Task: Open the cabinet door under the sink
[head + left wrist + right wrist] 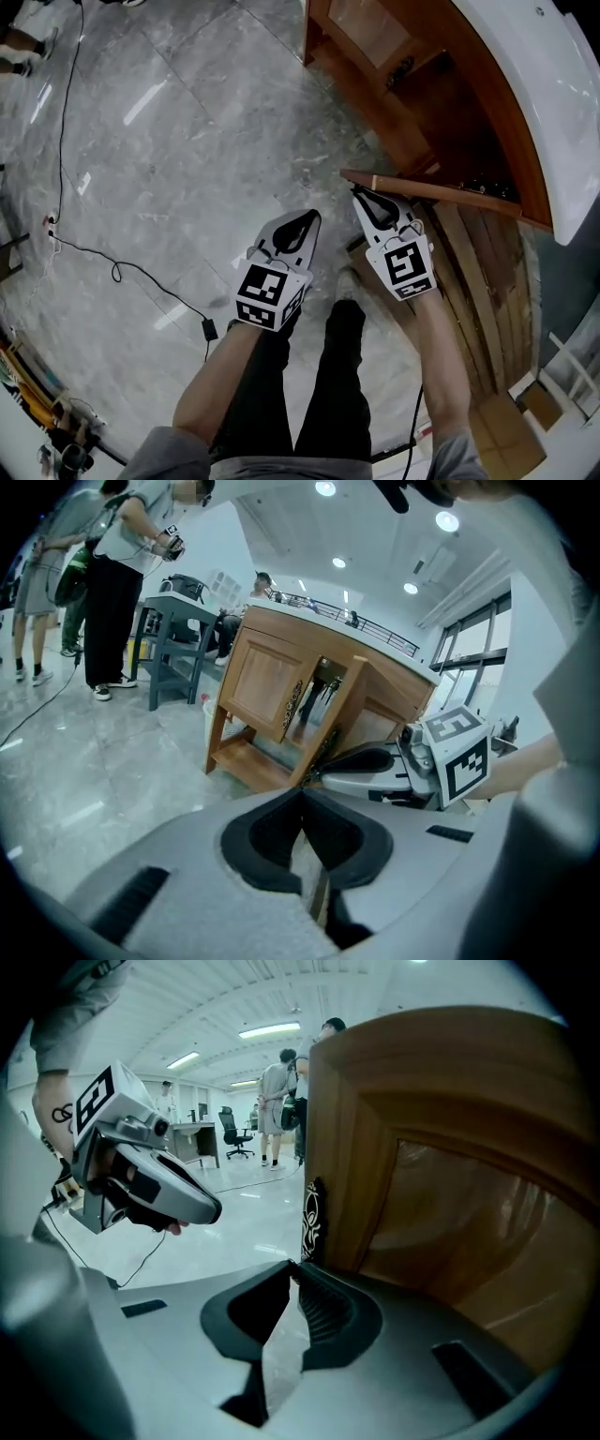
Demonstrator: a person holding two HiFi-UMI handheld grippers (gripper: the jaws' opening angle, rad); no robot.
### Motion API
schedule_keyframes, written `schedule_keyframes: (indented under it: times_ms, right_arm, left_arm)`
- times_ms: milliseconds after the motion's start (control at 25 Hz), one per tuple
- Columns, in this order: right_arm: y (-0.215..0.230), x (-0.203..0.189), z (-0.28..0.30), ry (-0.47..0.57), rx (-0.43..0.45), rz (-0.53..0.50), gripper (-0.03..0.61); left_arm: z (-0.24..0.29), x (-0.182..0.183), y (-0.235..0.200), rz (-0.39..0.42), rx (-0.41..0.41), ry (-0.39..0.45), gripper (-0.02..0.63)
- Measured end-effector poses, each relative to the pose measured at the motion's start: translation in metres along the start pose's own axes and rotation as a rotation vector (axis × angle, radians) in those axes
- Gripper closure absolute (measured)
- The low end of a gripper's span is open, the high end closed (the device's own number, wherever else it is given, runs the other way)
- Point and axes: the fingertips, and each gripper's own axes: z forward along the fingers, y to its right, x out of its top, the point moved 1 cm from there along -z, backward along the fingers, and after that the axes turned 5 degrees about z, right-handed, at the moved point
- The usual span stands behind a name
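Right gripper [292,1269]: jaws pressed together, nothing between them. Ornate handle [312,1219] sits just past the tips; can't tell if they touch. It's on the cabinet door [450,1147], ahead and right of the tips, standing open from the cabinet [441,94]. Left gripper [302,797]: jaws together, empty, door farther ahead of its tips. White sink top [562,112] beyond.

My right gripper [362,193] is at the free edge of the door [441,190], which stands out from the cabinet [441,103] under the sink [562,94], ahead on my right. My left gripper [307,219] is just left of it, over the floor [187,141]. A cable [141,272] lies further left.
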Motion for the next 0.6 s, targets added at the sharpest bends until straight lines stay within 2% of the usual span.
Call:
schedule_keyframes:
  times_ms: [240, 600]
  right_arm:
    - [-0.026, -0.021, -0.020, -0.004, 0.097, -0.057, 0.541]
    - [-0.052, -0.050, -0.056, -0.047, 0.188, -0.147, 0.532]
  left_arm:
    - [-0.008, -0.014, 0.025, -0.036, 0.073, 0.019, 0.606]
    - [-0.019, -0.033, 0.066, -0.059, 0.125, 0.009, 0.604]
